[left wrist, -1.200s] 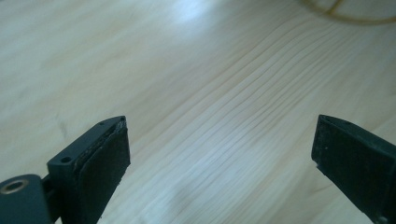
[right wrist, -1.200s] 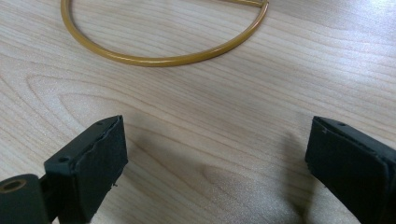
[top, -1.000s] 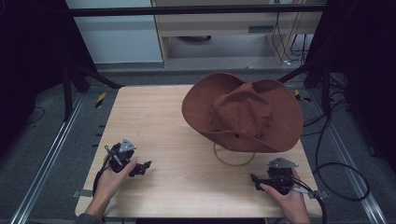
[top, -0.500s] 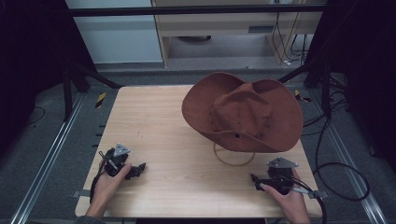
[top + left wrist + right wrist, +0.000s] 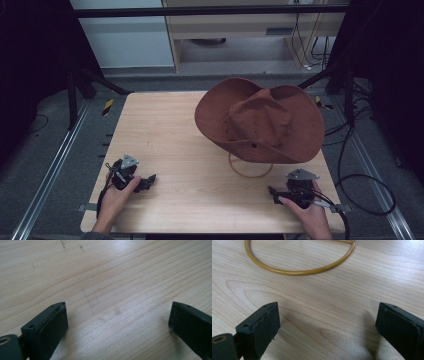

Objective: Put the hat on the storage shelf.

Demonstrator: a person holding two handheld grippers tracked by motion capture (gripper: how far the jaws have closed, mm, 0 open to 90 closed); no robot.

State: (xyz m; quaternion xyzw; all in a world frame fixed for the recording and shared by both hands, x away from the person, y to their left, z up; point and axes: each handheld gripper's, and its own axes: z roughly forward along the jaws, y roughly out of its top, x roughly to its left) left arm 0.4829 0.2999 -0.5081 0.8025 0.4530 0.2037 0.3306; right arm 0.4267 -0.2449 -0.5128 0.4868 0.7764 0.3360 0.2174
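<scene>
Table (image 5: 170, 125): pale wooden top, taking up the middle of the high view, bearing the hat stand and both grippers
Hat (image 5: 260, 125): brown wide-brimmed felt hat, sitting tilted on a stand at the far right part of the table, brim dipping toward the person's side
Stand ring (image 5: 250, 169): yellow-gold wire hoop lying flat on the wood below the hat's near brim; in the right gripper view it is curving across the top of the picture (image 5: 297, 271), well ahead of the jaws
Left gripper (image 5: 147, 181): resting low at the near left corner in the person's left hand (image 5: 116, 197), jaws standing wide apart with bare wood between them (image 5: 117, 322), gripping nothing
Right gripper (image 5: 274, 192): resting at the near right edge in the person's right hand (image 5: 310, 212), jaws likewise spread wide and holding nothing (image 5: 327, 327), pointing toward the ring
Progress: judging from this layout, the hat is sitting in place on its stand and both grippers are lying apart from it near the table's front edge, so either the work is finishing or not yet starting
Left to do: nothing is being held or touched; if the hat is to be handled, the reach is yet to be made, the right gripper being the nearer one
</scene>
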